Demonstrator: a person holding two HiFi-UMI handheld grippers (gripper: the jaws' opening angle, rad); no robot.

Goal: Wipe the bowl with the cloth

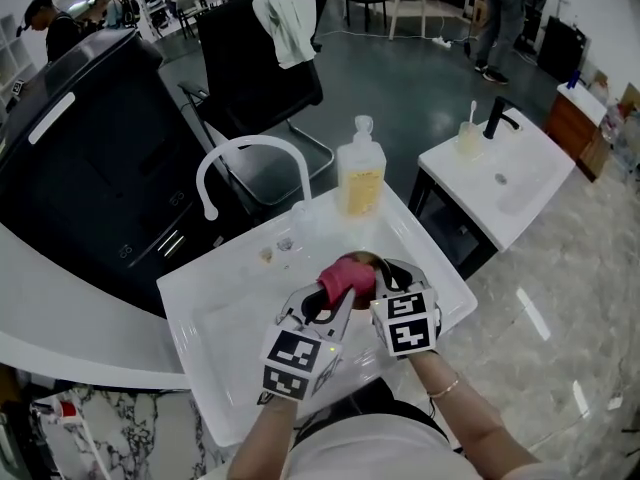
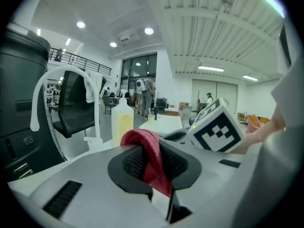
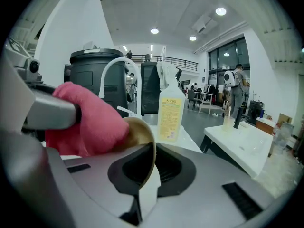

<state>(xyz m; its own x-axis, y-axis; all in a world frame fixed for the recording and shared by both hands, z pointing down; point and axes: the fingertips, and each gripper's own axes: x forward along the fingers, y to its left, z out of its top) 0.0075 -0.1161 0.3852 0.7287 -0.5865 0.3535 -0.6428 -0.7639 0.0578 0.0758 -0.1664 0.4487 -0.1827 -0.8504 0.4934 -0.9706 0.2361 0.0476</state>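
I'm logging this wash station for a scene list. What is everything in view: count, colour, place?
cloth: one, pink, pressed to the bowl
bowl: one, golden-brown, held over the sink
soap bottle: one, clear with yellow liquid, sink's far edge
tap: one, white, arched, sink's far left
sink: one, white, in the foreground
second sink: one, white, far right, bearing a black tap
chair: one, black, behind, towel draped on it
left gripper: one, grey, fingers shut on cloth
right gripper: one, grey, fingers shut on bowl rim
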